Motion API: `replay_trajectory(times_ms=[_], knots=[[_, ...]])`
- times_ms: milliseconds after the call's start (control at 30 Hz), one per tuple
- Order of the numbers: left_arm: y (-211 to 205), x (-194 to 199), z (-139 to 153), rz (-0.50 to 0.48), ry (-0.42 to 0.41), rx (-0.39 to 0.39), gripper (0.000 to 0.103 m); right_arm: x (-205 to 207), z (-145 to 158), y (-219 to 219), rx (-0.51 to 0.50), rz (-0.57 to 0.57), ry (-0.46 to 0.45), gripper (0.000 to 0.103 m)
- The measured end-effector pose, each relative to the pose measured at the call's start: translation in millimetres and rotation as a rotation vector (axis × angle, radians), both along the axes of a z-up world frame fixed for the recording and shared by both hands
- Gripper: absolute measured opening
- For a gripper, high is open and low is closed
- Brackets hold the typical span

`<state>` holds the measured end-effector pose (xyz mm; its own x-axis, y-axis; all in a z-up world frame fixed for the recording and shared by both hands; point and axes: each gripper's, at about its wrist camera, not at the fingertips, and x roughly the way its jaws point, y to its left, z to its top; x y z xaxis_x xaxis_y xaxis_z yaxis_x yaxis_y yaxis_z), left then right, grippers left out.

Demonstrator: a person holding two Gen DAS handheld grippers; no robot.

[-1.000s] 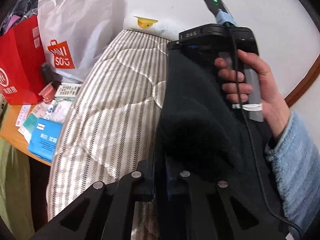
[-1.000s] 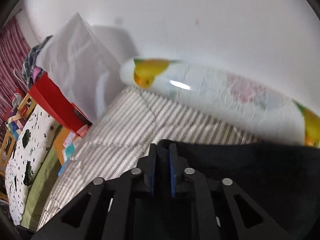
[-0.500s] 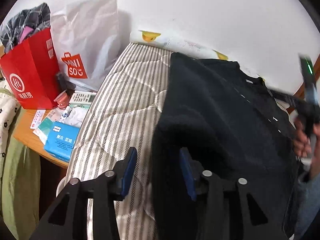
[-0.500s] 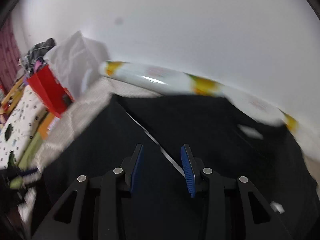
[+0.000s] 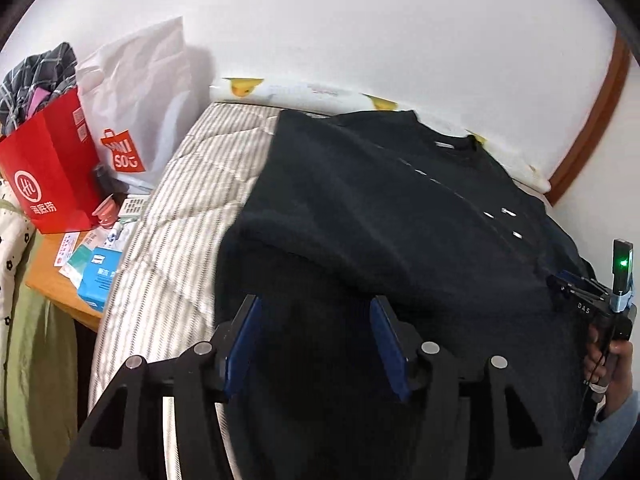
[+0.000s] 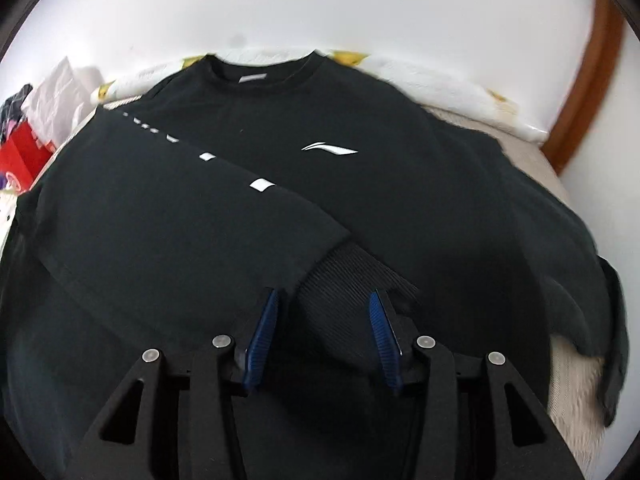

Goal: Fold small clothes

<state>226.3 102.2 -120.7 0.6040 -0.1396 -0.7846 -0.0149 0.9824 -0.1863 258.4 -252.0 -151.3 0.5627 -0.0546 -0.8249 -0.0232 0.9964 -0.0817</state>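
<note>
Left gripper: the black two-finger left gripper (image 5: pixel 316 344) hovers low over the near left part of the garment, its blue-padded jaws spread wide with nothing between them but cloth lying below.
Right gripper: the black two-finger right gripper (image 6: pixel 324 340) points toward the collar from the near edge of the bed, jaws wide apart, gripping nothing; the ribbed cuff lies just ahead of its tips.
Right hand: in the left wrist view the person's right hand (image 5: pixel 612 364), in a pale blue sleeve, wraps the handle of that tool at the bed's right edge, a green light glowing on top.
Garment: one black long-sleeved sweatshirt with a white swoosh logo (image 6: pixel 360 168) lies spread flat on the bed, collar toward the wall; one sleeve with white dashes is folded diagonally across the chest.
Bed: one striped beige quilted mattress (image 5: pixel 188 184) carries it; one long white bolster with yellow ducks (image 5: pixel 304 92) lies along the wall edge.
Side table: beyond the bed's left edge, one red paper bag (image 5: pixel 48 176), one white Miniso carrier bag (image 5: pixel 136 100) and one blue tissue pack (image 5: pixel 98 276).
</note>
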Motion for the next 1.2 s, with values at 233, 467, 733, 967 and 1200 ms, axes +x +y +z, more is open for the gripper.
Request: replay_trajectory(times_ms=[233,467,733,967,1200], knots=[[-25.3,-13.7,9.8,-0.026,-0.004,0.005,0.055,-19.3,0.6,-1.5,-0.056,-0.027,0.009,0.048],[-62.3,-16.6,15.9,-0.074,-0.009,0.022,0.058,-71.8,29.0,-106.2,-0.018,-0.281,-0.135,0.059],[-93.5,-19.3,12.7,-0.087,-0.008,0.033,0.061,-97.5,-9.5,-235.3,-0.125,-0.530,-0.042,0.069],[-91.8,-20.8,9.4,-0.049,0.018,0.073,0.061,-89.8,-29.9,-261.0,-0.105,-0.570,-0.053,0.068],[-80.8,-24.2,11.4,-0.017,0.015,0.073,0.061,-89.2,-29.7,-263.5,-0.149,-0.555,-0.056,0.011]])
